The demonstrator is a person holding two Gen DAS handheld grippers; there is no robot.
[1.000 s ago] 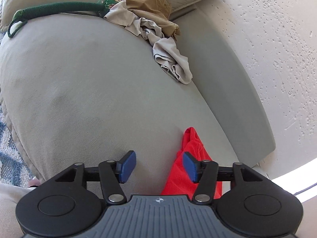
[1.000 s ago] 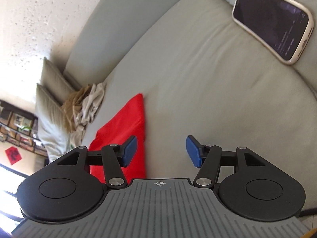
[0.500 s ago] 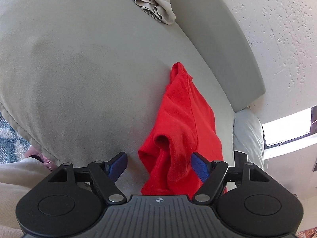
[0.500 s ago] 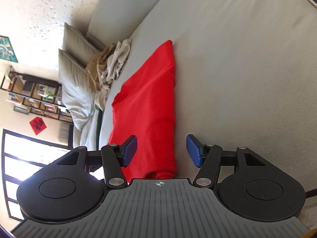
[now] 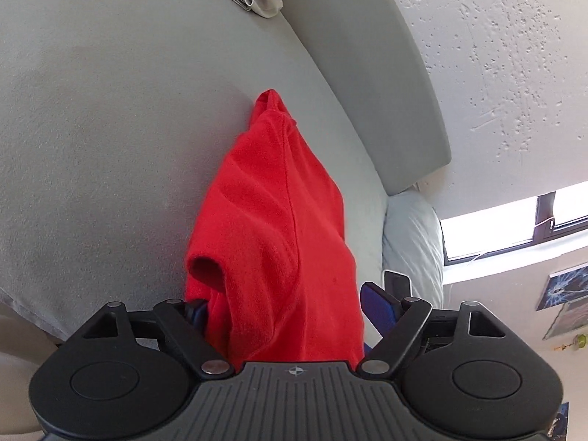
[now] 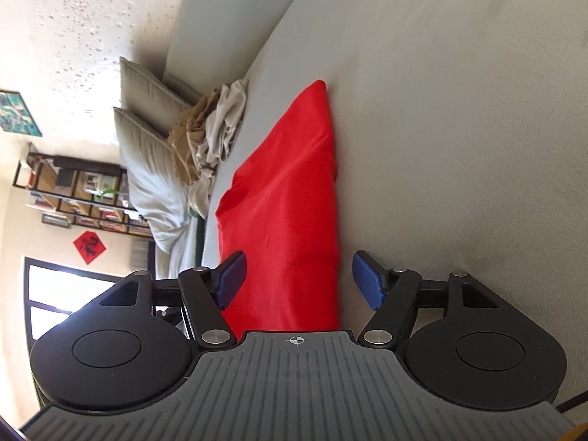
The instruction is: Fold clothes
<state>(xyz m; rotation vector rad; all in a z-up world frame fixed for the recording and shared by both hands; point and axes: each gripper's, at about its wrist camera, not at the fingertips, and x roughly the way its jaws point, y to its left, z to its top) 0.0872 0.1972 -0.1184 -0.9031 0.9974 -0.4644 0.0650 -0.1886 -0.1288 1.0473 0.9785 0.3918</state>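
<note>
A red garment (image 5: 272,213) lies in a long narrow strip on the grey sofa seat (image 5: 110,128), one sleeve opening facing the left wrist camera. My left gripper (image 5: 286,308) straddles its near end. Its jaws are opening, the cloth is between them, and the left pad is partly hidden behind the fabric. The right wrist view shows the other end of the red garment (image 6: 290,202). My right gripper (image 6: 298,281) is at that end, jaws opening, the cloth between them and closer to the left pad. Neither gripper presses the cloth.
A heap of beige and tan clothes (image 6: 213,132) lies at the far end of the seat, against grey cushions (image 6: 147,117). The sofa back (image 5: 367,73) runs along the wall. A pale pillow (image 5: 411,228) sits past the seat's end. A bookshelf (image 6: 73,191) stands beyond.
Both grippers have tipped down and closed in on the red garment, which now fills the space between their jaws. Both pairs of jaws have widened. The phone and green rope have left view.
</note>
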